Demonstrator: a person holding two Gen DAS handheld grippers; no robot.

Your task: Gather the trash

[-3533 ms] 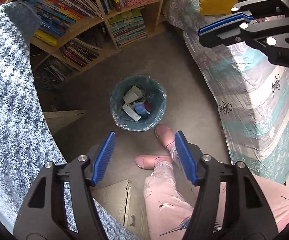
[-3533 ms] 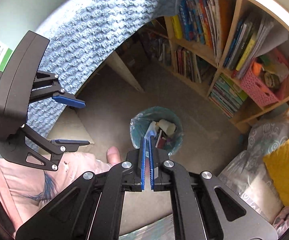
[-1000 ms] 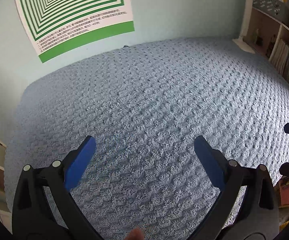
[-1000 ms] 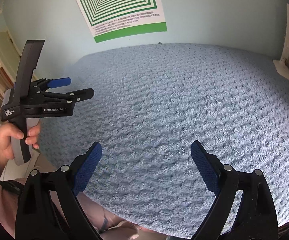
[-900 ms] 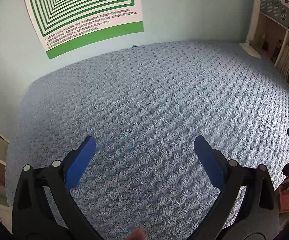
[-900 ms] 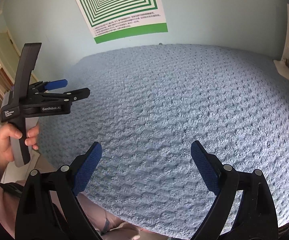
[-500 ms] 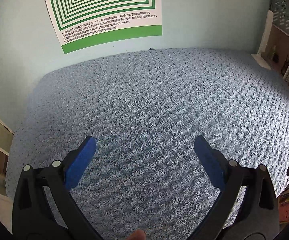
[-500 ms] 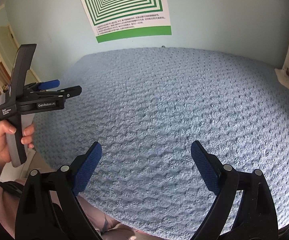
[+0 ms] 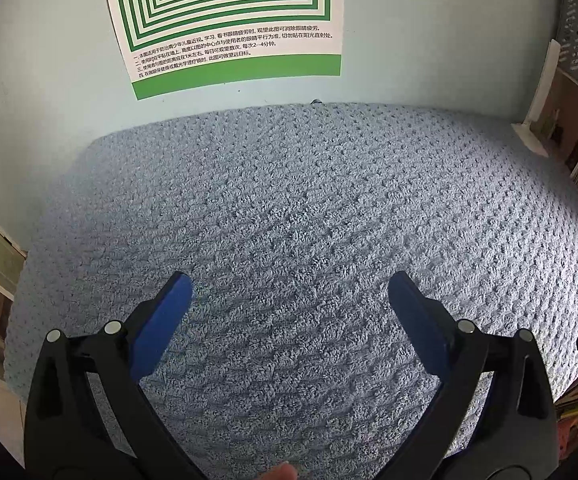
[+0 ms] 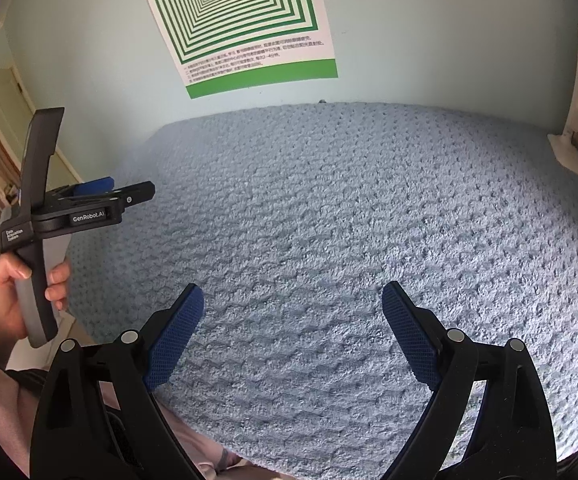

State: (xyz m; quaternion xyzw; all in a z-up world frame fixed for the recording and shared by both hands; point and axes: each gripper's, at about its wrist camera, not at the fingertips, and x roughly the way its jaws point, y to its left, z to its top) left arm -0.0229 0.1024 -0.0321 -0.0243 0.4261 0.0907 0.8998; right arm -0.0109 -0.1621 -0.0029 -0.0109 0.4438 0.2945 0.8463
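Blue knit blanket beneath both level, wide-spread, empty tools: left tool, right tool.

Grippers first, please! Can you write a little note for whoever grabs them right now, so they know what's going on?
Left gripper: open, empty, over the blue blanket.
Right gripper: open, empty, over the same blanket.
A hand holds the left gripper's handle.
Trash: none visible on the blanket in either view; no bin in view.
Done: cannot tell from here.
Left: look beyond these views for leftover trash.
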